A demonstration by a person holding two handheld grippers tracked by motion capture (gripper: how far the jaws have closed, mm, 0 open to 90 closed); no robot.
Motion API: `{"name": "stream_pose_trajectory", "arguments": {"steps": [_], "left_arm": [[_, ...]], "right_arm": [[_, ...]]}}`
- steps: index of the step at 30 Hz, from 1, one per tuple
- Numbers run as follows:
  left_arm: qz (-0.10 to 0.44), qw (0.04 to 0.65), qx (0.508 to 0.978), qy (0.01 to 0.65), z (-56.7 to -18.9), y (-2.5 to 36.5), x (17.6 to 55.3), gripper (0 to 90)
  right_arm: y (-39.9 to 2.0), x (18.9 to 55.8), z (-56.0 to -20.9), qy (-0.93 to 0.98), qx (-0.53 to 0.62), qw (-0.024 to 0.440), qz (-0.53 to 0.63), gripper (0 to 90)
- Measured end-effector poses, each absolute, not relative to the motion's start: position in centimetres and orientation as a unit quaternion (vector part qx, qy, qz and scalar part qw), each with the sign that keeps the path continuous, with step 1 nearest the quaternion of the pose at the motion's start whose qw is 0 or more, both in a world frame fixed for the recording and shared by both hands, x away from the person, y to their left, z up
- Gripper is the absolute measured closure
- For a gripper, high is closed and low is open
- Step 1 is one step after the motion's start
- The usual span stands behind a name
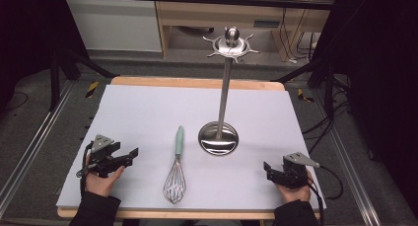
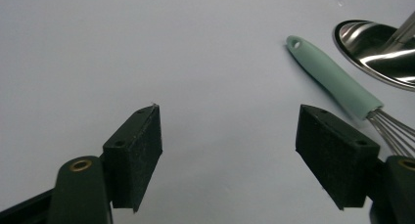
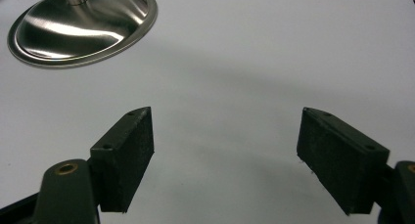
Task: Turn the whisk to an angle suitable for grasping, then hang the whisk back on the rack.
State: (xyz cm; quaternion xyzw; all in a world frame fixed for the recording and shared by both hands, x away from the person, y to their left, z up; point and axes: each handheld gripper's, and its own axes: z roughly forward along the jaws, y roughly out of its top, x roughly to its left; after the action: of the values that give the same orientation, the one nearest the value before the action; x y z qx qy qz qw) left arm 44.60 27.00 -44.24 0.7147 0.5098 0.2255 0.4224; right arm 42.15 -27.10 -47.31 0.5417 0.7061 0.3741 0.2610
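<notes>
Even, soft overhead light on the pale table [image 1: 148, 112]; dark surroundings. Glare streaks the steel stand base [image 3: 83, 26]. Near jaws slightly soft.

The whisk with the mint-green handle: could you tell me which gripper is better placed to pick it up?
Left, probably. The left gripper sits open close beside the mint-green-handled wire whisk, whose handle shows just past its jaws. The right gripper, also open, faces bare mat farther off.
</notes>
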Motion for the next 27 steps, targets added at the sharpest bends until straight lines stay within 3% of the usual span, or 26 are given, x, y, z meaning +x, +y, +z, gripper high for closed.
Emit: {"name": "stream_pose_trajectory", "arguments": {"steps": [27], "left_arm": [[0.214, 0.420, 0.759, 0.448, -42.0, 21.4, 44.3, 24.8]], "right_arm": [[-26.8, 42.2, -47.4, 0.718, 0.533, 0.261, 0.364, 25.3]]}}
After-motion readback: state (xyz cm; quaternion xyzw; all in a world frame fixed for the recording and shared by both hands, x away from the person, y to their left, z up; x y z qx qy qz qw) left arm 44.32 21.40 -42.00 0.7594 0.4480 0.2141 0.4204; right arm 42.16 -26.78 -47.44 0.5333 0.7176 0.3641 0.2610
